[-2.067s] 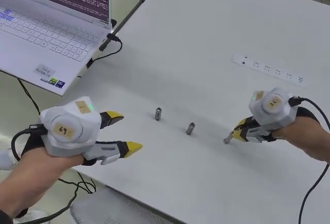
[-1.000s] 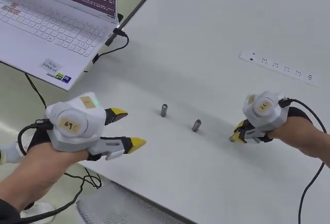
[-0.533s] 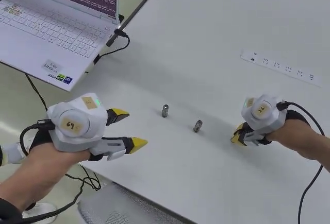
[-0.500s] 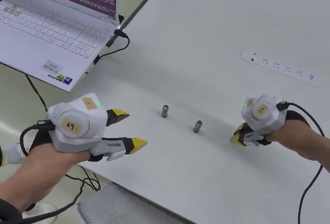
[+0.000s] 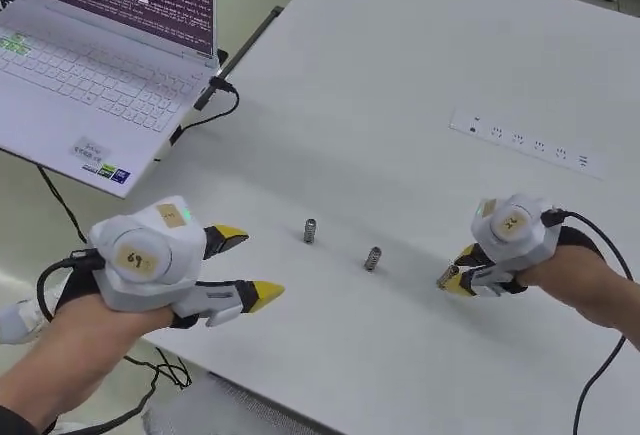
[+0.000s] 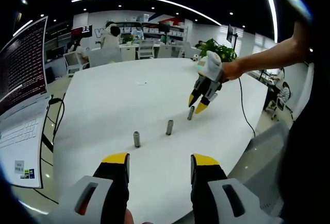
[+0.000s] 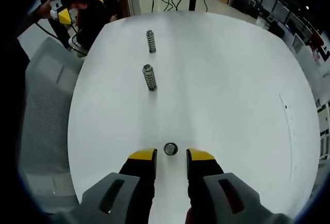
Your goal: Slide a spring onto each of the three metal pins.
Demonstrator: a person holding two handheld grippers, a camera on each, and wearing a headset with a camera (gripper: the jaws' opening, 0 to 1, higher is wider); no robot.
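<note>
Three short metal pins stand in a row on the white table, each with a spring coiled on it: one at the left point(image 5: 310, 230), one in the middle point(image 5: 373, 258), one at the right point(image 5: 446, 275). My right gripper point(image 5: 462, 273) hovers just right of the third pin, jaws slightly apart. In the right gripper view that pin point(image 7: 170, 148) shows end-on just ahead of the yellow fingertips point(image 7: 143, 155), touching neither. My left gripper point(image 5: 245, 265) hangs open near the table's front edge, holding nothing. The left gripper view shows the pin row point(image 6: 169, 127) and the right gripper point(image 6: 200, 103) beyond it.
An open laptop point(image 5: 90, 65) sits at the far left, with a black cable point(image 5: 215, 90) plugged into its side. A white power strip point(image 5: 525, 142) lies at the back right. The table's front edge point(image 5: 300, 400) runs close below the grippers.
My right gripper earlier held the third pin at its tips; now its jaws have parted and drawn back slightly, and the pin stands free. The left gripper stays put. The head camera shifted.
</note>
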